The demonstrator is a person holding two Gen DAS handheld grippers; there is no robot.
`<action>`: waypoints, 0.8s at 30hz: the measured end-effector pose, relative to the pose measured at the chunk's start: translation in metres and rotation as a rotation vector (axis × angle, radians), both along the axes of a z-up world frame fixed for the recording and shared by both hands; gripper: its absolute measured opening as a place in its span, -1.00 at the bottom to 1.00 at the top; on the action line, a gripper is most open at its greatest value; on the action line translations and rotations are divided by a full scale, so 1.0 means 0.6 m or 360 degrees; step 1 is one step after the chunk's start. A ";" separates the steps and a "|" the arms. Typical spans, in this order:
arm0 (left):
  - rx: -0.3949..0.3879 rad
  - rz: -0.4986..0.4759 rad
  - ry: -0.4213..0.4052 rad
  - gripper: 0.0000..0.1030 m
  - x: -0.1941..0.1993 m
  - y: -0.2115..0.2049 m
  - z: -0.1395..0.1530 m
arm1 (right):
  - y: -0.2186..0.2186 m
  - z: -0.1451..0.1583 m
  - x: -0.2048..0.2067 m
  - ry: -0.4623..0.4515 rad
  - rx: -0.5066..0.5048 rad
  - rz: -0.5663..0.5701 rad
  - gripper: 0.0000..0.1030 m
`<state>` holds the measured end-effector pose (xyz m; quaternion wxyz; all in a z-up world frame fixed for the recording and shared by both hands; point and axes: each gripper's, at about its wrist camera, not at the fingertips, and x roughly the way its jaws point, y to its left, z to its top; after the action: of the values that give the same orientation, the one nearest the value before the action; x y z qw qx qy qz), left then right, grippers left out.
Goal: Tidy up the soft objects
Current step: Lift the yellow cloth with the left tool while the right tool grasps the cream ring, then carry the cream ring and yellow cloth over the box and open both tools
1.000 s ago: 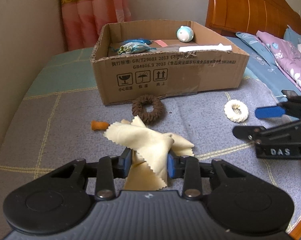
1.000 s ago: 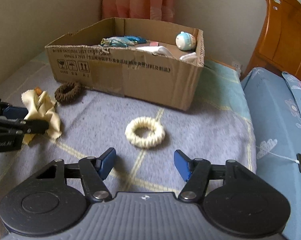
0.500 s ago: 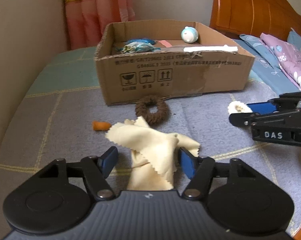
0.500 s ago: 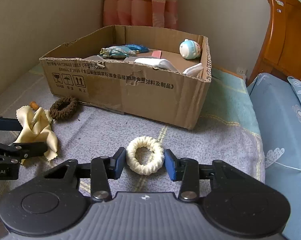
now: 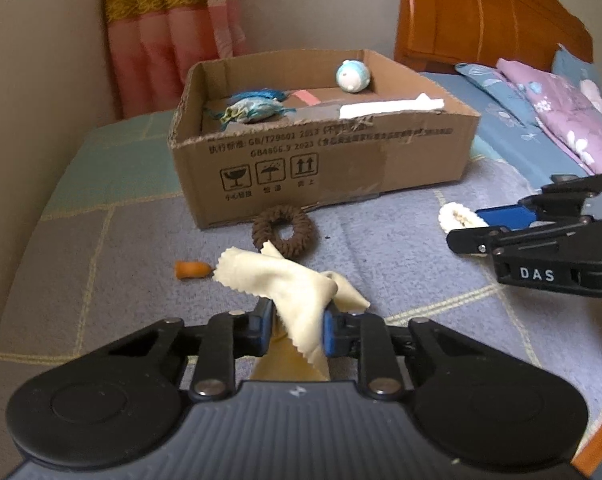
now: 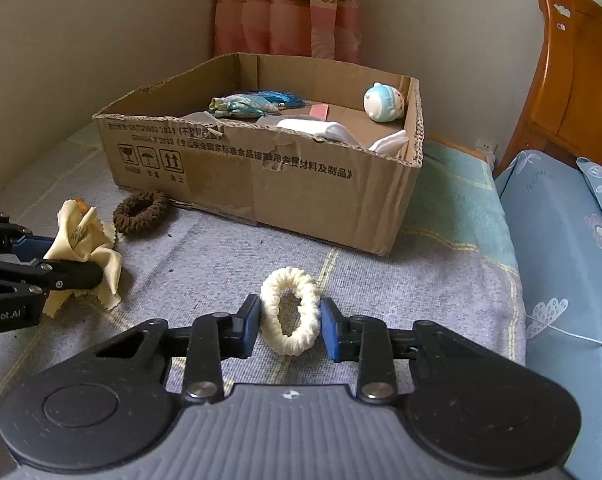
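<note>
Left gripper [image 5: 297, 330] fingers clamp the yellow cloth [image 5: 289, 284] on the bed [image 5: 81, 288], right gripper [image 6: 289, 326] fingers closing around the squeezed cream scrunchie [image 6: 289, 316] — cardboard box [image 6: 301, 184] straight ahead of both.

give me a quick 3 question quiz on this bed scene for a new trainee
1. True or false: the left gripper has its jaws shut on the yellow cloth.
2. Multiple choice: what sits between the jaws of the right gripper? A) brown ring B) cream ring C) orange piece
3. Fill the blank: the brown ring lies on the bed just in front of the cardboard ____.

Key
1. True. The cloth is bunched between the jaws.
2. B. The cream ring is squeezed into an oval while the jaws are closing on it; the orange piece lies loose beside the cloth.
3. box, which already holds a blue pouch and a round toy.
</note>
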<state>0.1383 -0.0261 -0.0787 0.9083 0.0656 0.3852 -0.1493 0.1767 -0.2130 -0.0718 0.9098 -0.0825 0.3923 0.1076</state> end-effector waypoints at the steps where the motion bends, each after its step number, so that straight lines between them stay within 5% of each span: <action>1: 0.0003 -0.0011 -0.0005 -0.58 -0.003 0.002 0.006 | -0.001 0.003 -0.003 -0.0002 -0.0001 0.0006 -0.29; 16: 0.0015 -0.0159 -0.0056 -0.57 -0.033 0.017 0.086 | -0.009 0.086 -0.042 -0.0083 0.0029 0.0096 -0.29; 24: -0.0027 -0.0152 -0.0118 -0.58 -0.040 0.024 0.109 | -0.002 0.151 -0.005 -0.0219 0.0012 0.0146 -0.29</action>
<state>0.1144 -0.0118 -0.0135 0.9144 0.0816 0.3464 -0.1932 0.1736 -0.2143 0.0187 0.9290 -0.1043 0.3241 0.1447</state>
